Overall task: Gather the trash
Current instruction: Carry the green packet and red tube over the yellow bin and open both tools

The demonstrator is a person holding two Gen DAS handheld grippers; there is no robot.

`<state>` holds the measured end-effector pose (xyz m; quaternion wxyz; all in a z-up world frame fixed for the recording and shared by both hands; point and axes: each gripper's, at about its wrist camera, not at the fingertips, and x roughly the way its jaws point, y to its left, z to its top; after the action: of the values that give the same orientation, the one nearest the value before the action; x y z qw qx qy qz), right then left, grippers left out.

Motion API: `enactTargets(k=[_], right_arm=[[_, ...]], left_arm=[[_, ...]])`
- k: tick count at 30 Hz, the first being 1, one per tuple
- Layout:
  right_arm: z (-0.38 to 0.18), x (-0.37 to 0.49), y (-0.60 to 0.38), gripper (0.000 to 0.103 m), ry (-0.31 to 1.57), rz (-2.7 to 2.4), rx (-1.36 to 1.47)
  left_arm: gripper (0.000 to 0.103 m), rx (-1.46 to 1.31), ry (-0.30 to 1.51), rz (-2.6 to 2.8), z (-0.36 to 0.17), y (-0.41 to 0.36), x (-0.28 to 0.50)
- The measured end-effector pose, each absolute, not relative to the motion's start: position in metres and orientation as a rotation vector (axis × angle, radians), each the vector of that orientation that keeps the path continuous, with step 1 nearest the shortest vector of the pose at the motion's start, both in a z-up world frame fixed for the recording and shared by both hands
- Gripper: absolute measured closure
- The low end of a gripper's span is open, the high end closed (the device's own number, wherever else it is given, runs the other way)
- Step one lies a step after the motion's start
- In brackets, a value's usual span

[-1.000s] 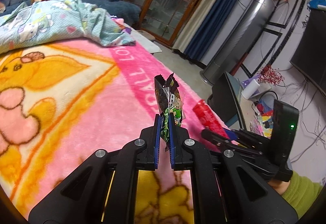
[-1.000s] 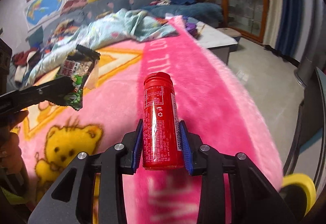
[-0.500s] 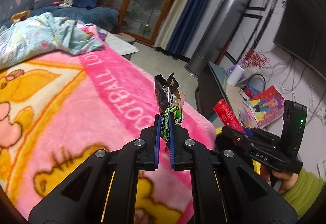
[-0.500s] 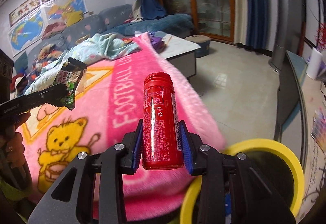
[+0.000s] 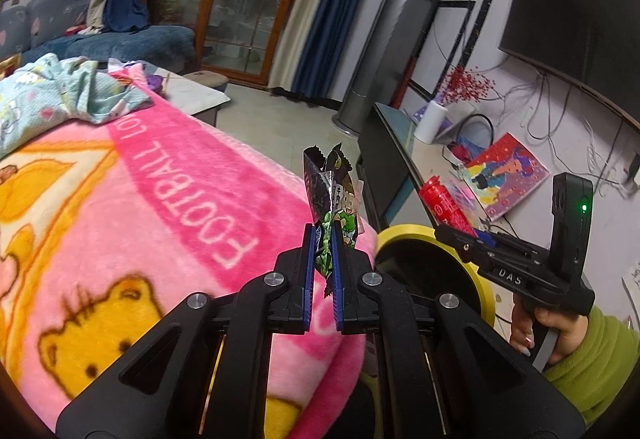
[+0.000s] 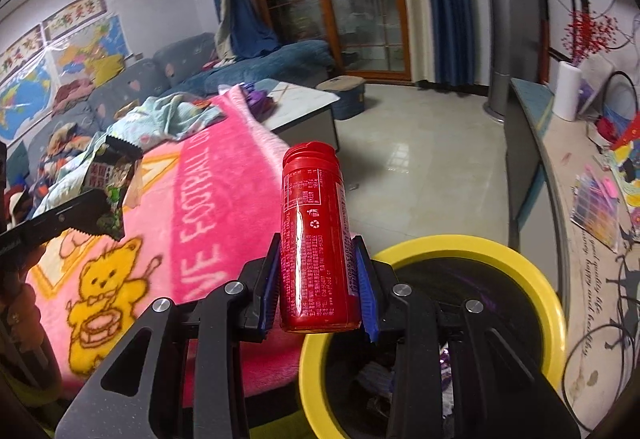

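Observation:
My left gripper (image 5: pixel 323 239) is shut on a dark snack wrapper (image 5: pixel 333 191) and holds it upright over the edge of the pink blanket (image 5: pixel 160 207). My right gripper (image 6: pixel 316 255) is shut on a red plastic bottle (image 6: pixel 312 231) and holds it upright above the near rim of a yellow-rimmed trash bin (image 6: pixel 532 279). The bin (image 5: pixel 416 235) lies just right of the left gripper. The right gripper with the bottle (image 5: pixel 444 205) shows in the left wrist view, and the wrapper (image 6: pixel 112 175) in the right wrist view.
A pink blanket (image 6: pixel 224 175) with a yellow bear covers the low table. A crumpled light-blue cloth (image 5: pixel 60 95) lies at its far end. A dark TV cabinet (image 6: pixel 528 159) with papers stands right of the bin. Tiled floor (image 6: pixel 420 159) lies beyond.
Both grippers have swung right, away from the blanket and toward the bin. The bin's yellow rim has come fully into view under the right gripper. Both grips are unchanged.

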<state>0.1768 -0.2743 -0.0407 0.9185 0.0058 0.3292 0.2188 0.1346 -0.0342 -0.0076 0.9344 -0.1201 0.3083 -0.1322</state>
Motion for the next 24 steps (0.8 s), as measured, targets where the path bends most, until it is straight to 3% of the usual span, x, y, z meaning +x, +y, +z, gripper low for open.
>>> enactTargets(k=[24], right_arm=[[-0.048, 0.152, -0.346, 0.071, 0.677, 0.228, 0.079]], left_arm=[[0.099, -0.127, 0.63, -0.423, -0.016, -0.116, 0.128]])
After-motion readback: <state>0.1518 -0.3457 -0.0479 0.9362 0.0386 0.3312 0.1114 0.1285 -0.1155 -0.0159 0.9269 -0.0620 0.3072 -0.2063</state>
